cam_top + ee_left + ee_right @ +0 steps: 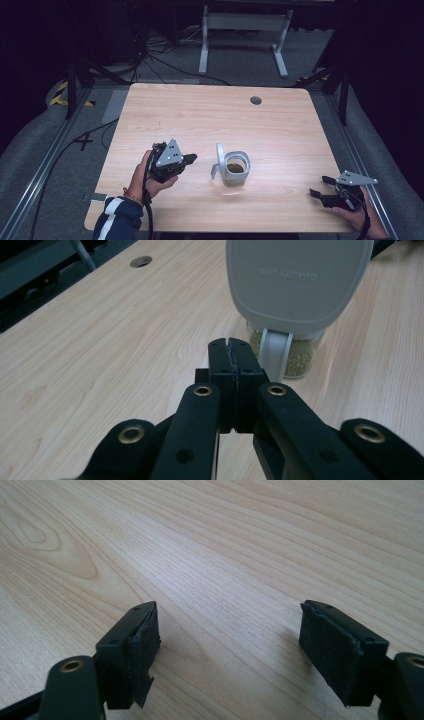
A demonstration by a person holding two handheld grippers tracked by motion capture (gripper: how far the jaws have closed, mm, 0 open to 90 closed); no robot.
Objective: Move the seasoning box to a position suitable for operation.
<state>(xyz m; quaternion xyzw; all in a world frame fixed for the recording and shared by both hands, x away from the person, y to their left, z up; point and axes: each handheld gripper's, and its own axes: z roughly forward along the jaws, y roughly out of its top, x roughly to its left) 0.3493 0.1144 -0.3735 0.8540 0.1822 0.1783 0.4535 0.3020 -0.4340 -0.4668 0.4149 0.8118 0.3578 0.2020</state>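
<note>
On the pale wooden worktop [200,115], I hold my left claw [191,158] pressed together on nothing, its tip just left of the glass jar [235,170]. The jar stands upright near the worktop's middle, greenish grains inside, its grey hinged lid [219,159] flipped up on the left. Well to the right, my right claw [318,186] sits spread apart near the front edge.
</note>
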